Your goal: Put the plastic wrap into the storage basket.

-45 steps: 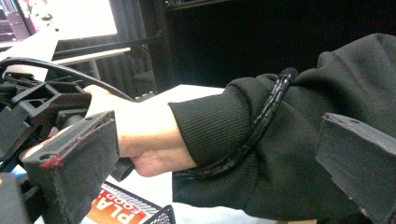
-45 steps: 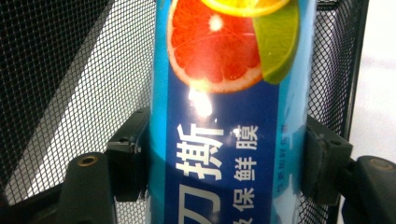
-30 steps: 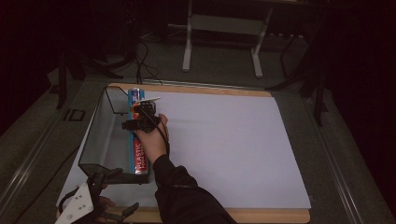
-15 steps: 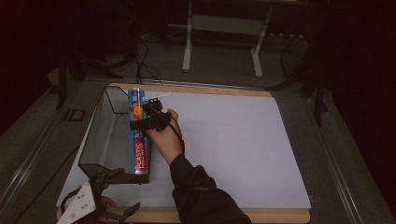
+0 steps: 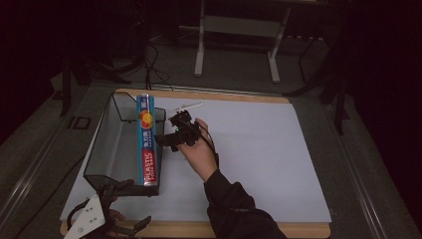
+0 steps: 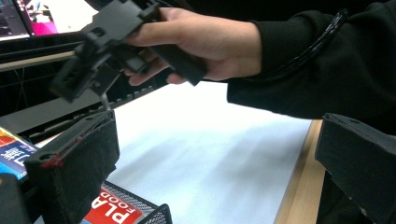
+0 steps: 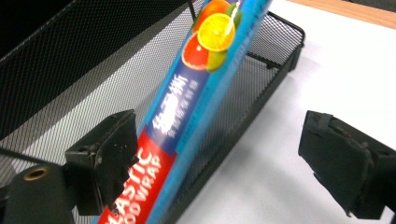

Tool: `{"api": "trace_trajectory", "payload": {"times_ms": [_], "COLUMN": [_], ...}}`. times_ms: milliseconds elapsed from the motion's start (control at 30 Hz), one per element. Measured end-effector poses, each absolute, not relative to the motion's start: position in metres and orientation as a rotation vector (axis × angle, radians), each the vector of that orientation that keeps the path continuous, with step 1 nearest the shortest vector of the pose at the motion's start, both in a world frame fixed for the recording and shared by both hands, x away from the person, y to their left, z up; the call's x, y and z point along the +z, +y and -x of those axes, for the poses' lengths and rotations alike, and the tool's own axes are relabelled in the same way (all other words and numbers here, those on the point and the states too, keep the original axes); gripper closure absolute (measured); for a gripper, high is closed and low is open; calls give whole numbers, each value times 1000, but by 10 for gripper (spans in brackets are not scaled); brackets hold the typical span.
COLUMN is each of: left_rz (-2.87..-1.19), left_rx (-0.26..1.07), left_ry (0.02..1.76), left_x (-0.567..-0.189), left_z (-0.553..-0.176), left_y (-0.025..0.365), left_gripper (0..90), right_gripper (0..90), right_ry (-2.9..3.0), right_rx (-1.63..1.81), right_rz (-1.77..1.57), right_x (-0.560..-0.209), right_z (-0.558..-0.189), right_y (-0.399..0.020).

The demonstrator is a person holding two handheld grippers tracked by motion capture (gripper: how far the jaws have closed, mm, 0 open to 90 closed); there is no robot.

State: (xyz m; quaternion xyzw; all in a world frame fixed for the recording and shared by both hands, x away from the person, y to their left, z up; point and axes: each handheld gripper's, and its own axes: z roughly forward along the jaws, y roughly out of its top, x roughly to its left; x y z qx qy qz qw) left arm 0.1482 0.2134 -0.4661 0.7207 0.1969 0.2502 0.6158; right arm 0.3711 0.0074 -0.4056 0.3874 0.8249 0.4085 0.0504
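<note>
At the near left corner of the table in the high view, the left gripper (image 5: 130, 226), topped by its grey three-cornered plate, lies low by the wooden table edge, just in front of the near end of the black wire-mesh rectangular basket (image 5: 107, 144). In the left gripper view its two black jaws stand wide apart with nothing between them; the near corner of the basket and the red end of the box show just below the left-hand jaw.

The basket sits along the left side of the white sheet (image 5: 259, 149) that covers the wooden table (image 5: 239, 230). A long blue plastic food wrap box (image 5: 147, 142), red at its near end and printed with citrus fruit toward its far end, lies lengthwise along the basket's right-hand wall, seeming to rest on or against the rim rather than flat on the basket floor.

Just right of the box, about halfway along it, the right gripper (image 5: 166, 142) is held by the person's right hand (image 5: 199, 152), dark sleeve trailing toward the bottom edge. In the right gripper view its jaws are spread wide. The box (image 7: 196, 93) lies close beside the left-hand jaw and runs up between the two, but neither pad touches it; the right-hand jaw stands well off over the white sheet (image 7: 327, 60), outside the basket wall (image 7: 261, 88).
</note>
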Motion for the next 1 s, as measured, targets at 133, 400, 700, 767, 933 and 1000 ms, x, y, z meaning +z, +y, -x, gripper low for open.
{"api": "trace_trajectory", "payload": {"times_ms": [133,400,700,767,933,1000], "left_rz": [-1665,-1668,-1672,-1672,-1678,-1679], "left_rx": [577,583,584,584,586,585], "left_ry": [453,455,450,452,447,448], "left_x": [-466,-466,-467,-467,-467,-467], "left_z": [-149,-148,-148,-148,-148,-148], "left_y": [213,212,211,212,210,210], "left_gripper": [6,6,6,6,6,6], "right_gripper": [116,116,117,117,116,117], "right_ry": [2502,2474,2476,2463,2441,2434], "right_rx": [1260,1282,1275,1288,1291,1297], "right_rz": [-1172,-1129,-1125,-1130,-1152,-1158], "right_x": [-405,-404,-418,-420,-424,-425], "right_z": [-366,-351,-336,-332,-324,-321], "right_y": [-10,-44,-77,-85,-106,-113]}}
